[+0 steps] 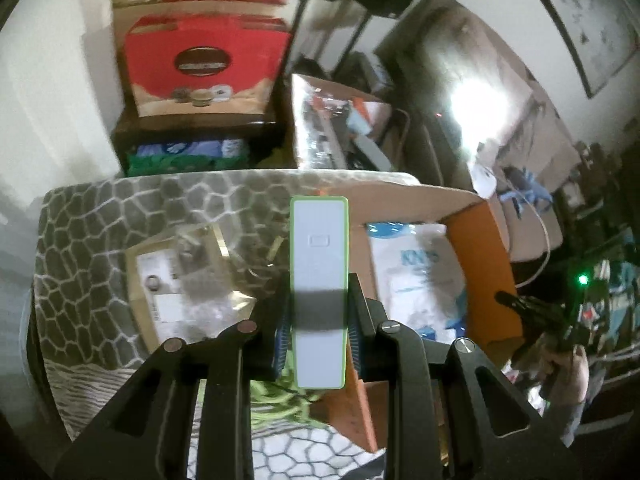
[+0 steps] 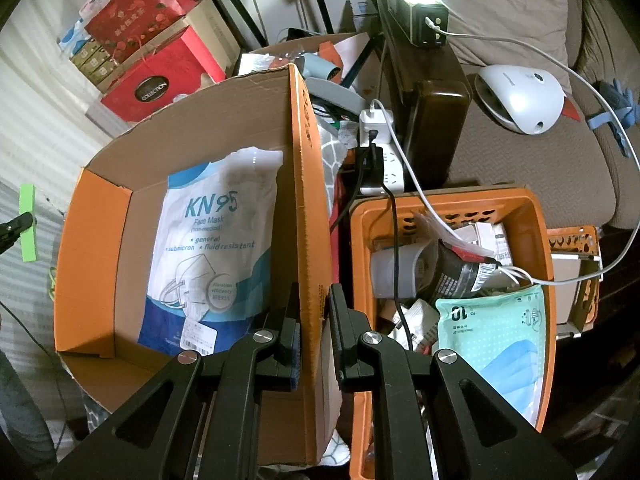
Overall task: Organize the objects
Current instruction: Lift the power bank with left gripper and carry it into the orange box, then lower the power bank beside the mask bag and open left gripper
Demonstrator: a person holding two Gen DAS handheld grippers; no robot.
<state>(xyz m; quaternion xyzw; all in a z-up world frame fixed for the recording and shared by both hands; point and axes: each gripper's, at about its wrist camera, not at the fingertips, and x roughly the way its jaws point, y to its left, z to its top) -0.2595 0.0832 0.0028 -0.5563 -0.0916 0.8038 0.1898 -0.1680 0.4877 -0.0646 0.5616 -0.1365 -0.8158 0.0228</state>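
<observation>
- While the sorting looks only partly done, the cardboard box (image 2: 132, 184) fills the left and centre of the right wrist view, lined orange inside, with just one item lying in it.
- Right of it, in the lower right of that view, an orange basket (image 2: 536, 216) is crowded with packets, a cup and cables, so I judge much remains to be sorted.
- On the box floor, centre left, lies the KN95 mask pack (image 2: 212, 240), flat and apparently placed already.
- In the left wrist view, the patterned cloth (image 1: 104, 216) covers the surface at centre left, with a clear packet (image 1: 180, 276) resting on it, not yet boxed.
- At the centre of that view, the white power bank (image 1: 319, 280), green-edged, stands upright, above the cloth and beside the box's left edge, not yet in the box.
- At the lower centre, the left tongs (image 1: 319, 332) are closed narrowly on the power bank's lower half.
- In the right view's lower centre, the right tongs (image 2: 314, 336) straddle the box's right wall, pinching it as far as I can judge.
</observation>
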